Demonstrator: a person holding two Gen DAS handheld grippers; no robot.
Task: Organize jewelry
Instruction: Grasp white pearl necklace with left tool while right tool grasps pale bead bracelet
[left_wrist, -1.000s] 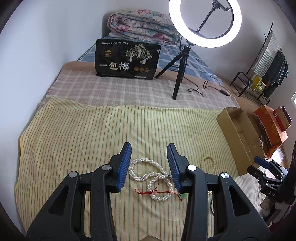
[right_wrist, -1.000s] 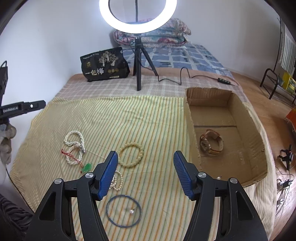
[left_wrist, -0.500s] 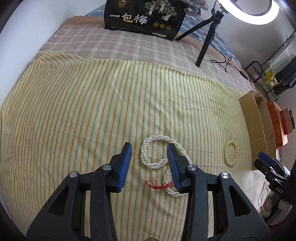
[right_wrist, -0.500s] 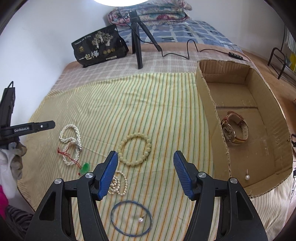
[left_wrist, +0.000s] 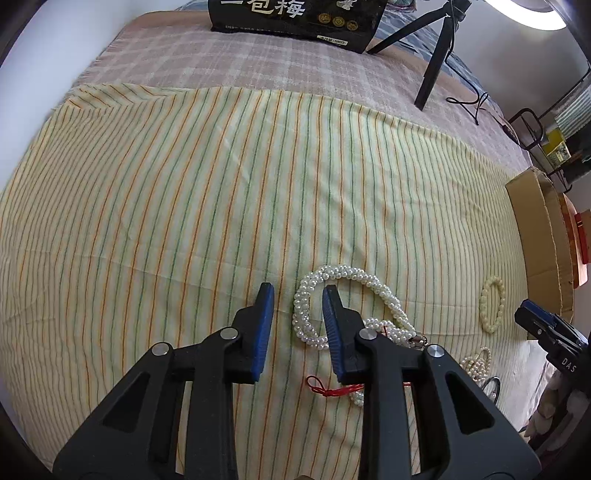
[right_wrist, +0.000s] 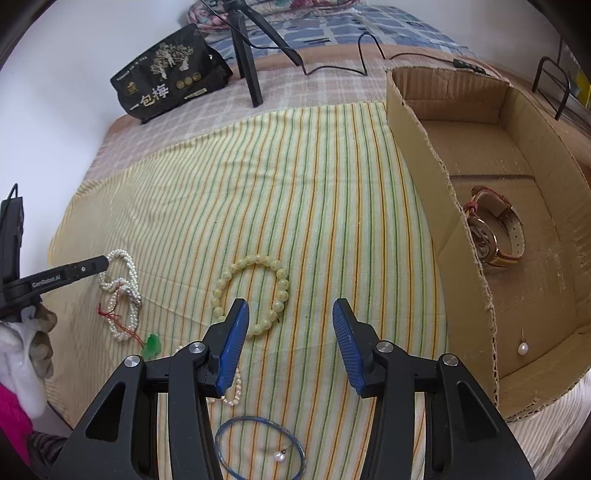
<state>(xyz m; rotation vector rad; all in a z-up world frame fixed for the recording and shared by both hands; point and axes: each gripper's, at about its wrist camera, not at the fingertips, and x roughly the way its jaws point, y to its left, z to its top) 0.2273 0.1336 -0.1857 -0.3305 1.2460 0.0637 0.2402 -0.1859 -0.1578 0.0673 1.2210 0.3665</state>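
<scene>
On the striped cloth (left_wrist: 221, 184), the left gripper (left_wrist: 297, 295) is closing, empty, around the limp, slippery pearl necklace's (left_wrist: 343, 275) doubled strand; the right gripper (right_wrist: 290, 308) is narrowing, holding nothing, over the light, loosely strung bead bracelet (right_wrist: 251, 264).

The twisted white pearl necklace (left_wrist: 343, 306) lies looped on the cloth, one strand passing between the left gripper (left_wrist: 297, 295)'s closing jaws, its red cord (left_wrist: 332, 389) trailing below the tips. The pale yellow bead bracelet (right_wrist: 251, 295) lies flat as a ring, just ahead of the right gripper (right_wrist: 290, 308), whose closing jaws have only a few of its beads between them.
</scene>
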